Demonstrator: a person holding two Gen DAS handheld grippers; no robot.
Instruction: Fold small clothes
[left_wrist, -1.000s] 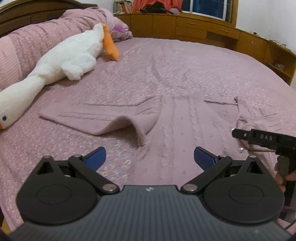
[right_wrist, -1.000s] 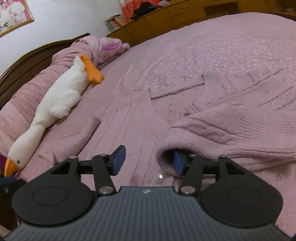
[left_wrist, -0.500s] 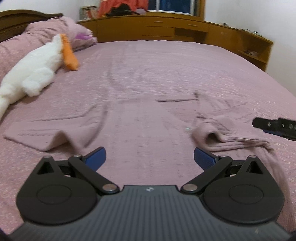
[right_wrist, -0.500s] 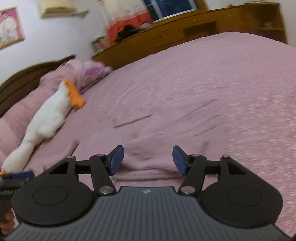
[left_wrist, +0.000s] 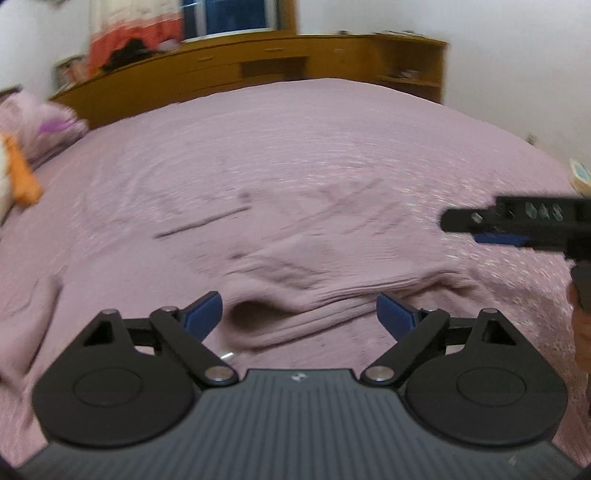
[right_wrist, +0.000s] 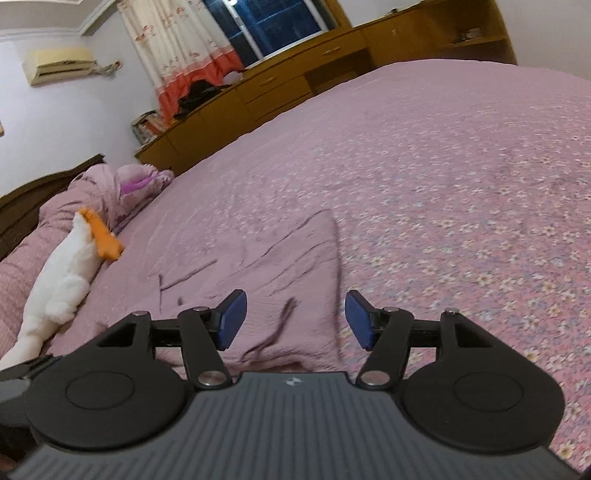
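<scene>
**Both grippers spread over the pink sweater**

Right now, from my left wrist camera, my left gripper (left_wrist: 299, 314) hangs with its blue pads (left_wrist: 203, 314) wide apart, gripping nothing. Just ahead of them lies the pink knit sweater (left_wrist: 295, 273), spread on the pink bedspread (left_wrist: 332, 140). A sleeve cuff (left_wrist: 251, 325) sits between the pads, its dark opening facing the camera, nearer the left pad. Whether the fabric touches either pad I cannot tell, as the view is blurred. Another part of the sweater lies at the left edge (left_wrist: 26, 325). My right gripper (left_wrist: 509, 221) comes in from the right side, above the cloth, seen side-on. Far off stands a wooden cabinet (left_wrist: 258, 74), and an orange bit of a plush goose (left_wrist: 22, 177) shows at the left border.

From my right wrist camera, my right gripper (right_wrist: 295, 319) also has its blue pads (right_wrist: 232, 319) apart, with nothing between them but air. Below and ahead of them lies the sweater (right_wrist: 288, 266), wrinkled, its right edge running down near the right pad. To the right of it the flowered bedspread (right_wrist: 480, 166) is bare. The white plush goose (right_wrist: 66, 280) lies along the left, near a pink pillow (right_wrist: 110, 188). A curtain (right_wrist: 177, 44) and window (right_wrist: 273, 22) stand behind.
</scene>
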